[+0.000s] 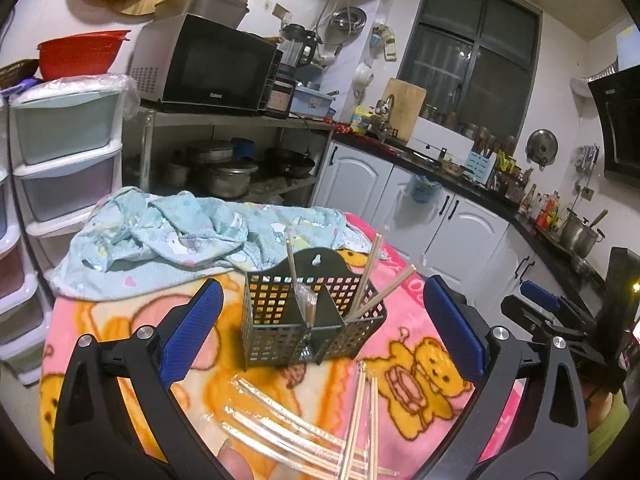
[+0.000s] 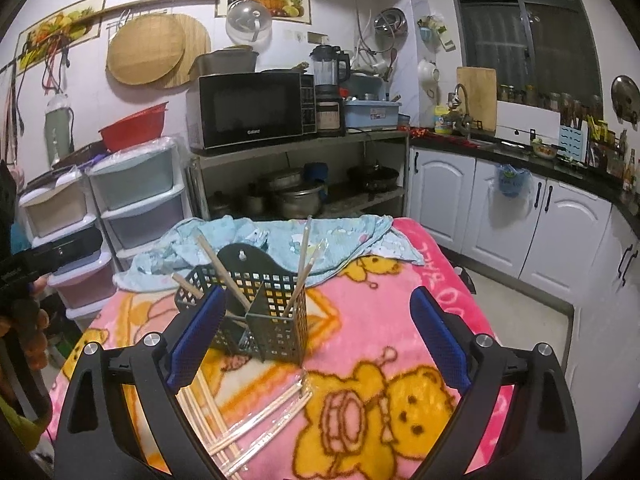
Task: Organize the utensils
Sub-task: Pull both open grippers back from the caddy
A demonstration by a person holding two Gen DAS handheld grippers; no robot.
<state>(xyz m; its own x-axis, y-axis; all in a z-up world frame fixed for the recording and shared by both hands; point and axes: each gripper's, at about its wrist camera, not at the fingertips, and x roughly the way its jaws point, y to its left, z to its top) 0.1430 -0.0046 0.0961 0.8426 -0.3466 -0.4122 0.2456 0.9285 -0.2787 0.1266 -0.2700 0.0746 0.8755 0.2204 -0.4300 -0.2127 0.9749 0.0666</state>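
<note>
Far left, beyond the table [image 2: 400, 320]: stacked plastic drawers [image 2: 136, 200], clear of the work.

Left gripper [image 1: 316, 336]: jaws spread wide, nothing held, raised above the pink bear-print blanket [image 1: 420, 360] and aimed at the holder, apparently between picks.

Under and just ahead of it, near the table's front edge: loose chopsticks [image 1: 360, 420], some bare wood, some in clear wrappers [image 1: 280, 416], crossed in an untidy heap, not yet sorted. Probably kept close for short reaches.

Centre, further back: dark perforated utensil holder [image 1: 312, 320], upright, split into compartments, hanging tab on its back wall. Wrapped chopstick [image 1: 294, 276] leaning in the left compartment; two bare chopsticks [image 1: 372, 280] leaning in the right one. Likely one kind per compartment, though not certain. Sorting begun, most pieces still outside.

Behind the holder: crumpled pale-blue cloth [image 1: 180, 232], pushed to the far edge, out of the way.

Right gripper [image 2: 318, 336]: likewise wide open and empty, hovering just beside the holder, loose chopsticks below its left finger.

Far right: white cabinets [image 2: 500, 208] under a dark counter.
</note>
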